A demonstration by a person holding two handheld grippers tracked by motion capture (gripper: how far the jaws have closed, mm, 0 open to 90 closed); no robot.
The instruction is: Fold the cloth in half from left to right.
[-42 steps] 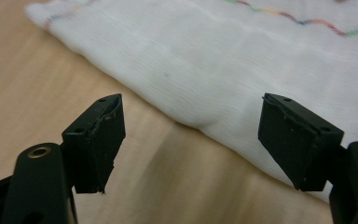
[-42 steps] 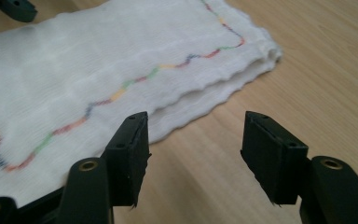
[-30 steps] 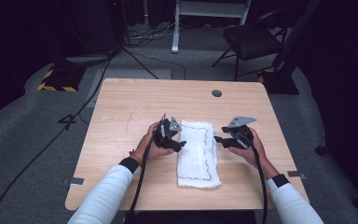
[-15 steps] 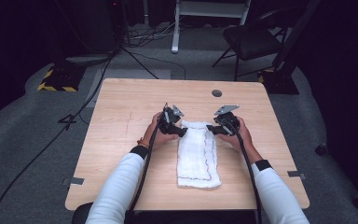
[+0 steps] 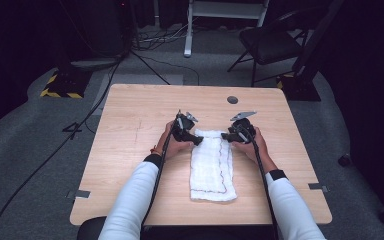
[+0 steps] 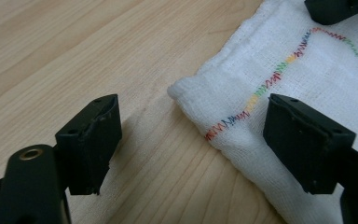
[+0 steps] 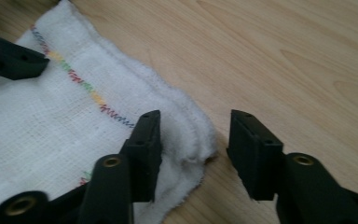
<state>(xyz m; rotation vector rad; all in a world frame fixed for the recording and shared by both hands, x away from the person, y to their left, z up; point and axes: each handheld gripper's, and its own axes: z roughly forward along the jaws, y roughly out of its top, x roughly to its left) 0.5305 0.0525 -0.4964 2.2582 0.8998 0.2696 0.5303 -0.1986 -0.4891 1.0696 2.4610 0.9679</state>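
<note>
The folded cloth (image 5: 211,165) lies mid-table (image 5: 130,150); the left gripper (image 6: 191,144) and right gripper (image 7: 193,149) gape wide, each straddling a far corner, empty; closing too high would likely pinch only the top layer, so the fold slips apart.

Both tongs, left (image 5: 196,140) and right (image 5: 225,135), now lower, at the cloth's (image 5: 211,167) far corners.
</note>
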